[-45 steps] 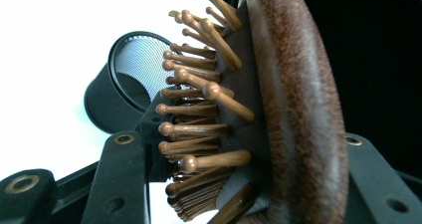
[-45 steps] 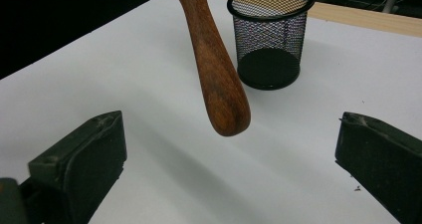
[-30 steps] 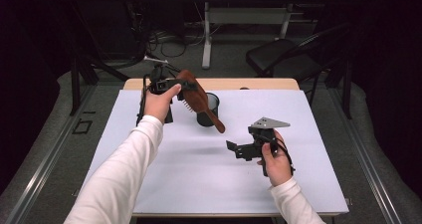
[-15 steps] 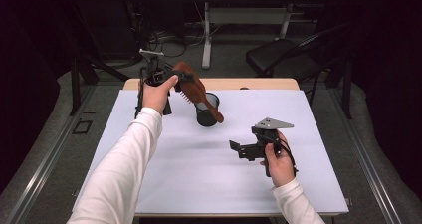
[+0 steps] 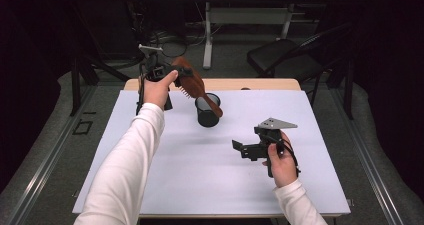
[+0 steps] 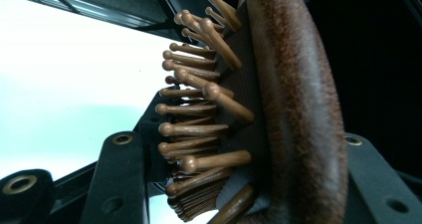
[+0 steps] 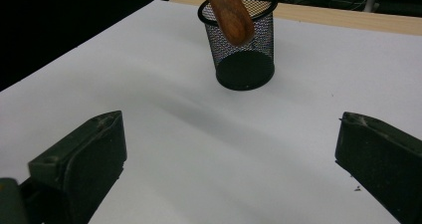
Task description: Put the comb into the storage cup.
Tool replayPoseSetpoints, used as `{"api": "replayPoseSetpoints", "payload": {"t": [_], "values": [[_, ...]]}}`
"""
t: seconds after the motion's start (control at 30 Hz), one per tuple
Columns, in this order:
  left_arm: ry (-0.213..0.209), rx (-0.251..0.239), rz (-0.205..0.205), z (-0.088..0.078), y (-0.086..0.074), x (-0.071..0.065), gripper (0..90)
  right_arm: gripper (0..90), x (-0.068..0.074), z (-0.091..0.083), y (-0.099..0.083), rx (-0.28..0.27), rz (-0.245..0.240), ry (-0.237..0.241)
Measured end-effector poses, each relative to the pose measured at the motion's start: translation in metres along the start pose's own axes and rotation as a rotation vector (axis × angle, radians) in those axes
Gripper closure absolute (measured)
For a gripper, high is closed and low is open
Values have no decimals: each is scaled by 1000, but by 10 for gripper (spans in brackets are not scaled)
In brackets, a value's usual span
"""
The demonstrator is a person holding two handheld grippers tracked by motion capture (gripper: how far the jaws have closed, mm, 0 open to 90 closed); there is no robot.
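The left gripper [image 5: 167, 75], upper left of the high view, is clamped on a wooden hairbrush [image 5: 196, 85], raised slightly since a second ago; its handle tip seems just inside the black mesh cup [image 5: 208, 112]. The right gripper [image 5: 245, 148], lower right, stands wide apart and empty. No writing is legible. White tabletop [image 5: 200, 175]; a dark room with a chair [image 5: 280, 60] behind.

Wooden hairbrush [image 6: 293, 99]: handle and top of head cut off by the left gripper view's edges. Handle tip [image 7: 230, 12]: upper part cut off in the right gripper view. Mesh cup [image 5: 207, 112]: handle's depth inside cannot be told.
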State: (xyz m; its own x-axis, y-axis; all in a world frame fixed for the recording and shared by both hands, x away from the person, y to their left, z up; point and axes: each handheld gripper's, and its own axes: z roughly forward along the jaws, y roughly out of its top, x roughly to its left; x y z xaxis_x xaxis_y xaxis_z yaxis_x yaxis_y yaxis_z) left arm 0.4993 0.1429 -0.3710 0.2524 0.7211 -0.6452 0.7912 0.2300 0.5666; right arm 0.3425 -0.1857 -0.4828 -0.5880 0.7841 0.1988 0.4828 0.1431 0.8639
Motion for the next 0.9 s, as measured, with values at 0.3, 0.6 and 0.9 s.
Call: {"api": "replayPoseSetpoints", "payload": {"t": [0.3, 0.6, 0.9], "values": [[14, -25, -12, 1, 3, 3, 485, 0, 0, 0, 0, 1, 2, 1], [12, -67, -18, -2, 4, 4, 485, 0, 1, 1, 0, 2, -7, 1], [25, -108, -25, -7, 7, 7, 486, 0, 1, 2, -1, 6, -5, 2]]}}
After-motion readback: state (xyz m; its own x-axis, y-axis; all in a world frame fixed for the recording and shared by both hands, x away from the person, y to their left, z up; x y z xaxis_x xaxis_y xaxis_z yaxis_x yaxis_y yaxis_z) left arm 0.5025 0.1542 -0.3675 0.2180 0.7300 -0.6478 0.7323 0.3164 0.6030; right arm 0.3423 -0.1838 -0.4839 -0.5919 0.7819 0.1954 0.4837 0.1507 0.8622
